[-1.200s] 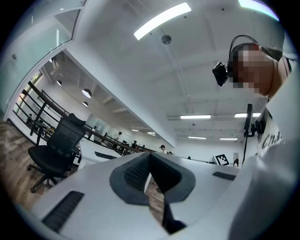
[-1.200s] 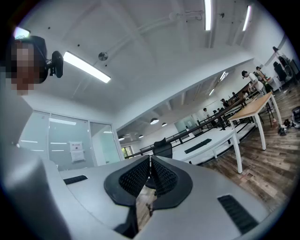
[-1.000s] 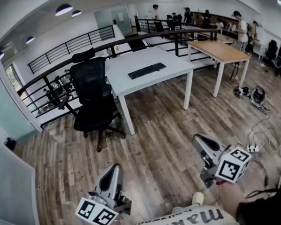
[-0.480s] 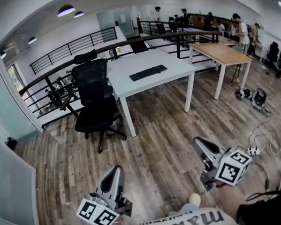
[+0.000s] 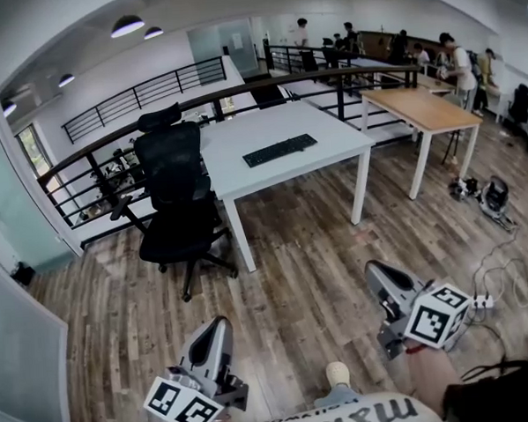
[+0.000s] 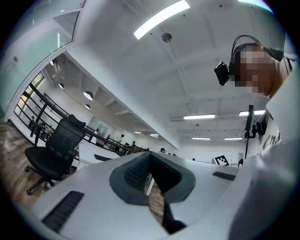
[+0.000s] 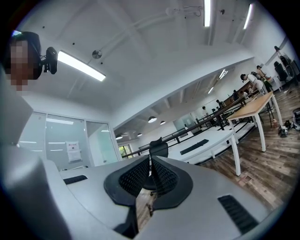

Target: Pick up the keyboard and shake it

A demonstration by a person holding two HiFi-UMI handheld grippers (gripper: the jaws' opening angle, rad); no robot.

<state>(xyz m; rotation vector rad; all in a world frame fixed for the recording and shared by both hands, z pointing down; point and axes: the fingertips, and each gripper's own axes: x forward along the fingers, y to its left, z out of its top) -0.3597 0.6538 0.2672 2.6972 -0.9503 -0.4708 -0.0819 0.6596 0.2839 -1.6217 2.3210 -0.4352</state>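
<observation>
Black office chair (image 5: 172,175) is sitting well ahead of both jaws, a bit to the left, just beside a white table (image 5: 330,127). A wooden table (image 5: 422,107) is standing farther off, ahead and right. A black railing (image 5: 84,153) is curving behind them, and cables (image 5: 500,255) are sprawling over the wood floor (image 5: 294,275) near the right-side jaws.

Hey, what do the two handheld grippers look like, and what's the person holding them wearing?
The left gripper and right gripper have pale grey tapered shells with black dimpled pads. Each carries a white cube printed with black square markers. The person wears a light top with dark lettering.
</observation>
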